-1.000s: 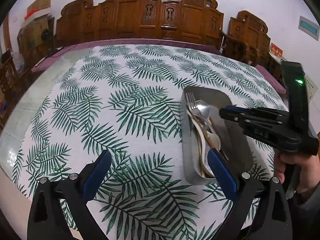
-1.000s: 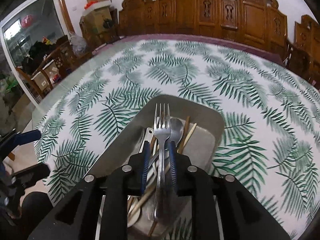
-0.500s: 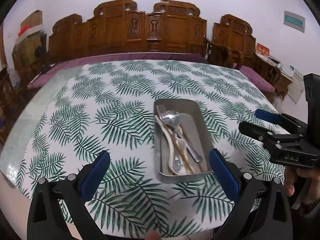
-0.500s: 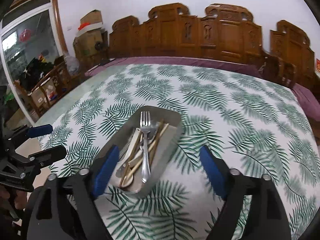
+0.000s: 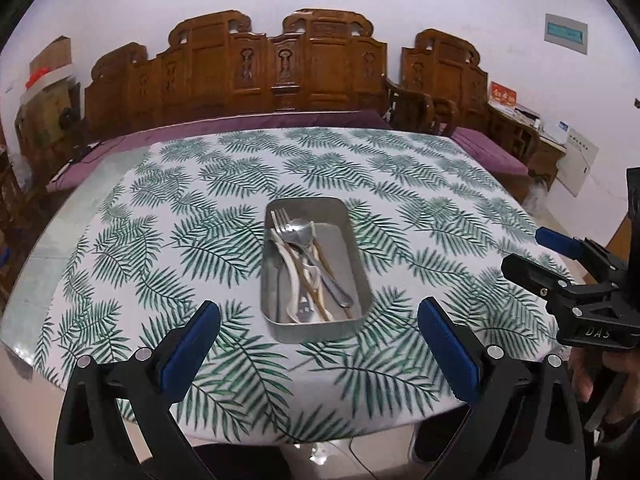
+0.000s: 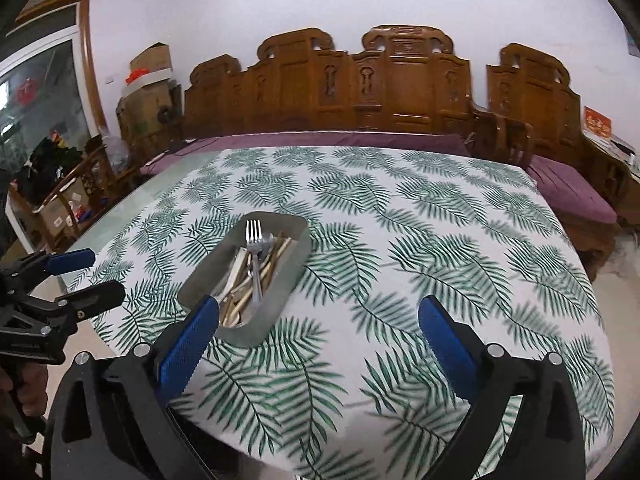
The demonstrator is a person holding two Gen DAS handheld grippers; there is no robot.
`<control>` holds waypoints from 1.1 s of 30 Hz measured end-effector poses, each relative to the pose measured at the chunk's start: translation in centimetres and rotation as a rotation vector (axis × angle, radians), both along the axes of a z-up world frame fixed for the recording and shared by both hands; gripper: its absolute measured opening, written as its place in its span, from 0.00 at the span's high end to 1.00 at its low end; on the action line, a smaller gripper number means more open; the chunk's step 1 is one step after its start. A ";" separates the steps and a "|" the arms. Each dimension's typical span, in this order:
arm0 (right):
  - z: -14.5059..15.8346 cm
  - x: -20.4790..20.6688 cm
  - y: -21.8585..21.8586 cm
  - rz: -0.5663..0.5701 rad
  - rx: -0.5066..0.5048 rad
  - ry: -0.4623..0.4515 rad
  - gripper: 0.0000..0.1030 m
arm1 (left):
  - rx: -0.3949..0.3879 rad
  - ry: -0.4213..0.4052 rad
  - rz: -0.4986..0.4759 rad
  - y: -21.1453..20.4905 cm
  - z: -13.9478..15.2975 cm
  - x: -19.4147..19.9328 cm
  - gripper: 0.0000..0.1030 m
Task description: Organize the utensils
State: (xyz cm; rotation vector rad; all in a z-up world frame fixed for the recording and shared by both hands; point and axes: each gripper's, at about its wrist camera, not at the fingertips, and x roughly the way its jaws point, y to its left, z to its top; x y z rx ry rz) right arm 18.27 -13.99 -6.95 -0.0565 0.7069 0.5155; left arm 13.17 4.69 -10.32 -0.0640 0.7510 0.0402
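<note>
A metal tray [image 5: 316,334] sits near the worktop's [image 5: 400,200] front edge, holding a fork [image 6: 253,240], a spoon [image 5: 302,232] and what look like chopsticks. The right tongs [image 6: 316,336] have just been opening and stand wide, empty. The left tongs [image 5: 318,334] are wide, empty too.

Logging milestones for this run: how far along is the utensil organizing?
Looks essentially finished. Done: the fork, spoon and the other utensils lie together in the metal tray on the leaf-print tablecloth; no loose cutlery shows on it. In hand: nothing. The right gripper has just been opening and is empty, and the left gripper is open and empty too. Left: nothing visible.
</note>
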 end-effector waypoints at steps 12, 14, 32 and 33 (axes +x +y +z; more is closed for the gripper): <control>2.2 -4.7 -3.7 -0.075 0.000 -0.038 0.02 | -0.007 -0.046 -0.047 -3.3 2.0 -4.0 0.08; 2.8 -5.3 -4.1 -0.080 0.005 -0.051 0.02 | -0.007 -0.057 -0.050 -3.6 2.6 -4.6 0.08; 11.7 -11.0 -6.8 -0.096 0.098 -0.242 0.02 | 0.010 -0.238 -0.073 -5.7 10.6 -9.8 0.08; 12.2 -11.3 -6.8 -0.095 0.103 -0.252 0.02 | 0.008 -0.250 -0.073 -5.7 11.2 -10.0 0.08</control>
